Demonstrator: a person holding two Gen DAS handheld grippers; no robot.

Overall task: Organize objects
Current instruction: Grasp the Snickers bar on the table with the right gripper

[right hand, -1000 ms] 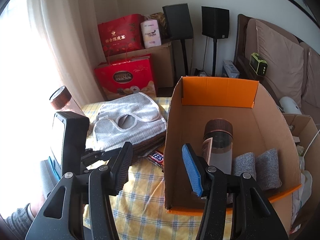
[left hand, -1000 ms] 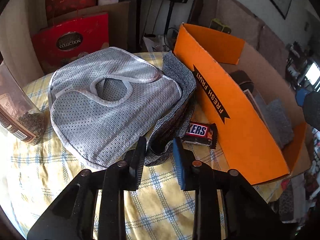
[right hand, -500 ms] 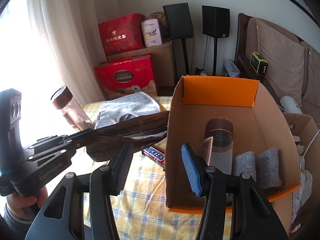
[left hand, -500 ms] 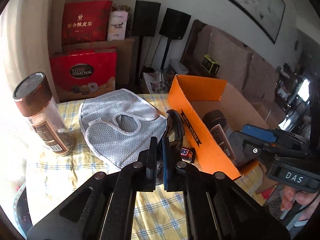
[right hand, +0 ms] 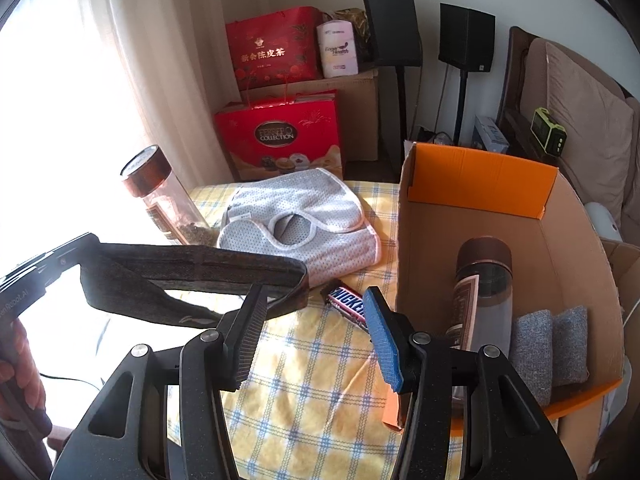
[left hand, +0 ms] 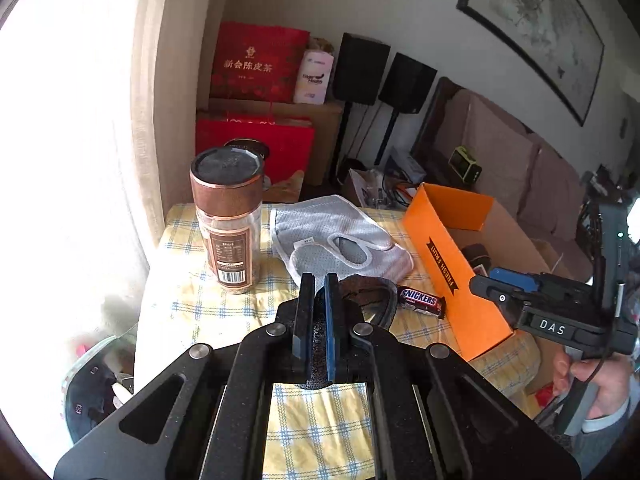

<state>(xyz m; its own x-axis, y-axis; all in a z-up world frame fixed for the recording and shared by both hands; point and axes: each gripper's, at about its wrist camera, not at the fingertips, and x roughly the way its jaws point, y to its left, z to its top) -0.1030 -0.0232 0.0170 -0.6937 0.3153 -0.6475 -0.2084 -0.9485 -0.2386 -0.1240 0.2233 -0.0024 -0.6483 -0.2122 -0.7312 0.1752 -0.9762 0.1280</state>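
Note:
My left gripper (left hand: 318, 280) is shut on a dark grey knit band (left hand: 374, 300) and holds it in the air above the checked tablecloth; the band hangs as a long loop in the right wrist view (right hand: 192, 280). My right gripper (right hand: 316, 320) is open and empty, above the table beside the orange cardboard box (right hand: 480, 172). The box holds a brown-lidded jar (right hand: 480, 280) and two grey rolled cloths (right hand: 548, 344). A Snickers bar (right hand: 346, 300) lies next to the box. A grey mesh bib (right hand: 300, 216) lies flat on the table.
A second brown-lidded jar (left hand: 228, 216) stands at the table's left. Red gift boxes (right hand: 280, 140), cartons and two black speakers (right hand: 394, 28) stand behind the table. A sofa (right hand: 580, 88) is at the right. A glass stand (left hand: 92, 384) sits low left.
My left gripper closed on the dark band, pulled it off the table from beside the bib and lifted it up and back. The right gripper stayed open above the box edge.

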